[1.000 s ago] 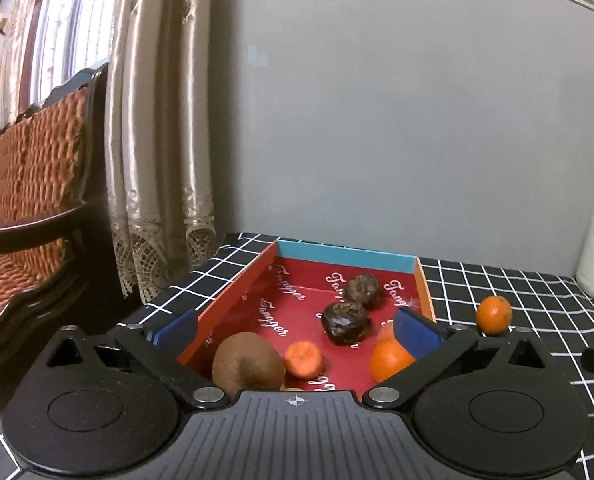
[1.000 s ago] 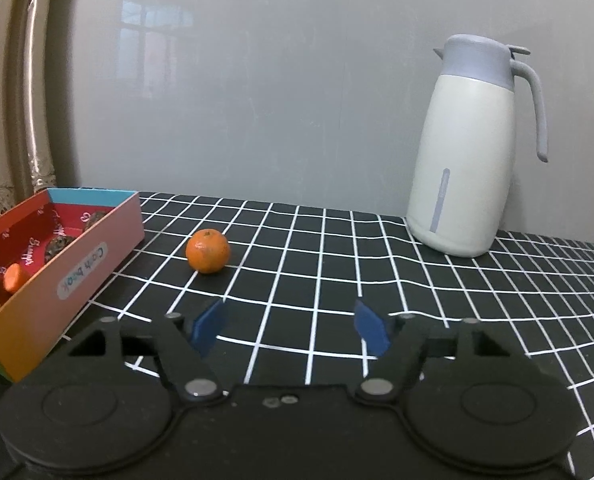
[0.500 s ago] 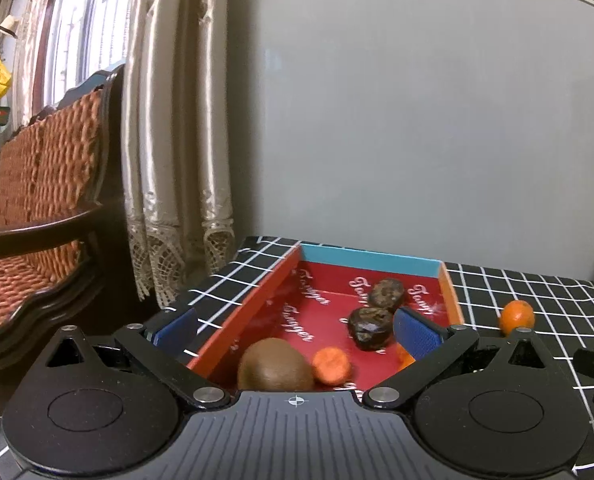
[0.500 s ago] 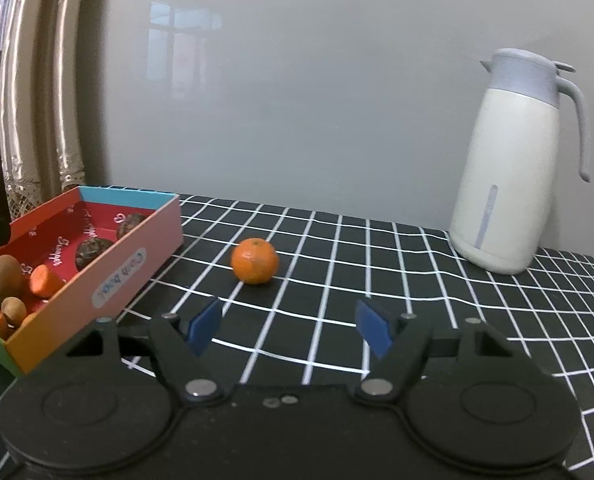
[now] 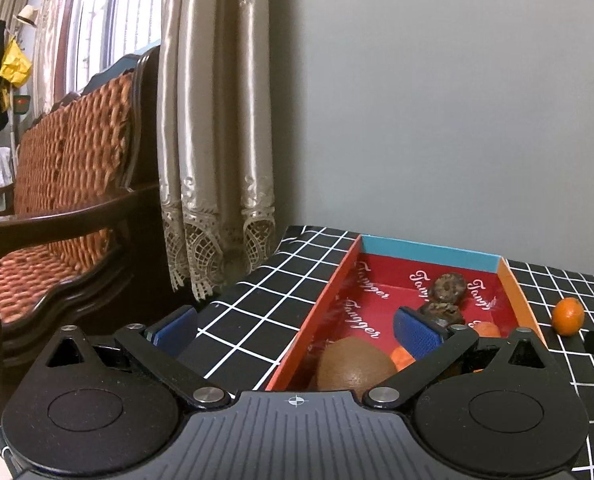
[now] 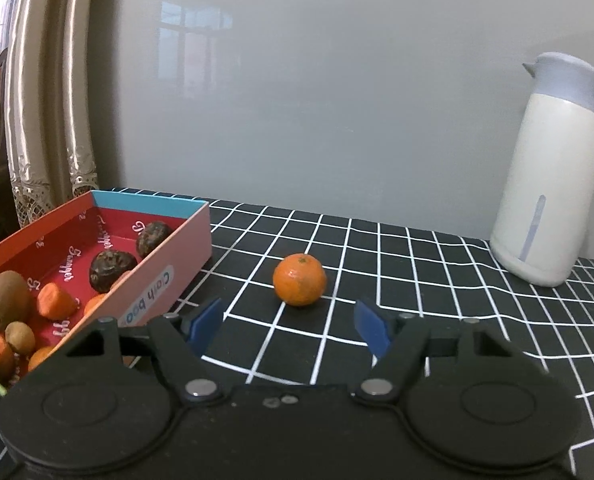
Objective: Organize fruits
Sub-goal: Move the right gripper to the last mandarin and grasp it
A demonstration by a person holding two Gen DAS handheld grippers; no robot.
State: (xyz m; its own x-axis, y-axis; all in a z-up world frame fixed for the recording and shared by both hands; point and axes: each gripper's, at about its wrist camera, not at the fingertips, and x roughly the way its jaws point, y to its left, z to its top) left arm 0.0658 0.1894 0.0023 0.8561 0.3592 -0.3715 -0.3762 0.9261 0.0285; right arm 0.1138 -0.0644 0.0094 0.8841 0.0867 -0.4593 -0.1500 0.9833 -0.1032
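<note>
A small orange (image 6: 299, 284) lies alone on the black checked tablecloth, just ahead of my right gripper (image 6: 289, 326), whose blue pads stand apart with nothing between them. The orange (image 5: 567, 315) also shows at the right edge of the left wrist view. A red cardboard box (image 6: 185, 240) to the left holds a kiwi (image 6: 5, 300), two dark wrinkled fruits (image 6: 111, 265) and several small oranges. My left gripper (image 5: 295, 330) is open over the box's near left wall (image 5: 329, 300), its right pad above the fruit, gripping nothing.
A white and grey thermos jug (image 6: 553, 184) stands at the back right near the wall. A wooden wicker chair (image 5: 69, 208) and lace curtains (image 5: 217, 160) lie beyond the table's left edge. The grey wall runs close behind the table.
Both views have swung left. The box and orange slid rightward in each view, the jug moved toward the right edge, and more chair and curtain appear in the left view.
</note>
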